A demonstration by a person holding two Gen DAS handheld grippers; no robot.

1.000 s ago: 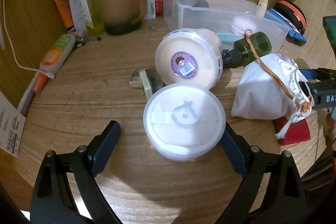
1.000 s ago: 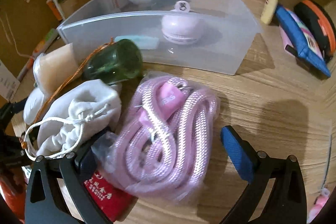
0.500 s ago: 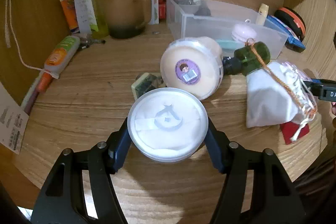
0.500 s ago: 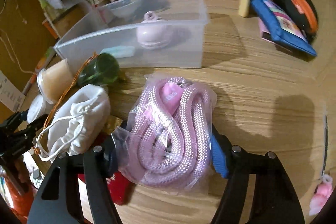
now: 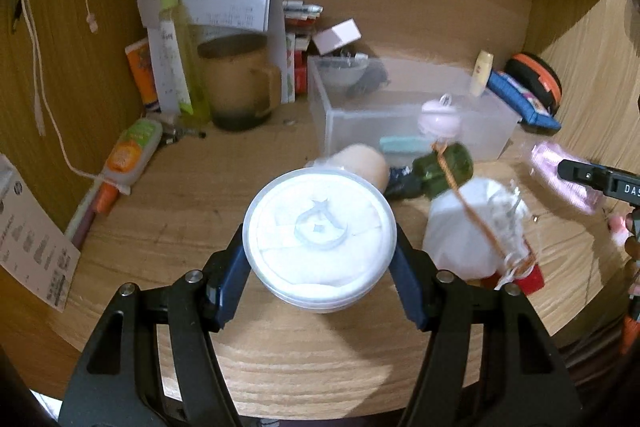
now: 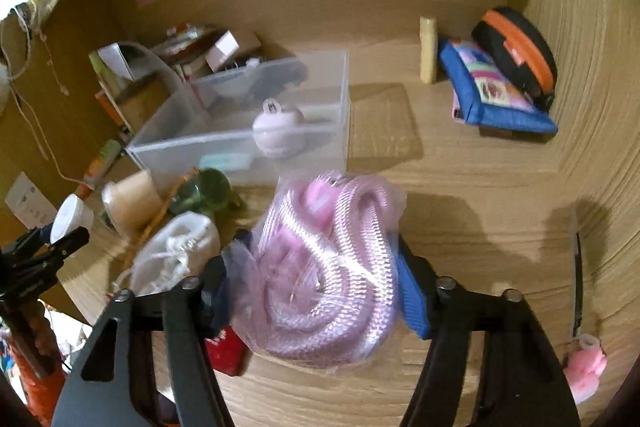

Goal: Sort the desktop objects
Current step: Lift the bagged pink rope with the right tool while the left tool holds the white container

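above the wooden bench [image 5: 168, 211], both fingers now clamp lifted loads: left gripper [image 5: 320, 267] a round white lidded tub [image 5: 319, 235], right gripper [image 6: 316, 279] a bagged pink rope [image 6: 328, 267], probably bound for the clear plastic bin [image 6: 224, 143].

Both cams ride on the grippers, looking forward and down along the fingers, close over the desk. Left view has a white tub [image 5: 319, 242] right between its fingers; right view has a bagged pink rope [image 6: 326, 277] between its own. Both share the clear bin [image 5: 404, 131] [image 6: 248, 135] beyond the fingertips, plus the white pouch [image 5: 472, 231] [image 6: 176, 255].
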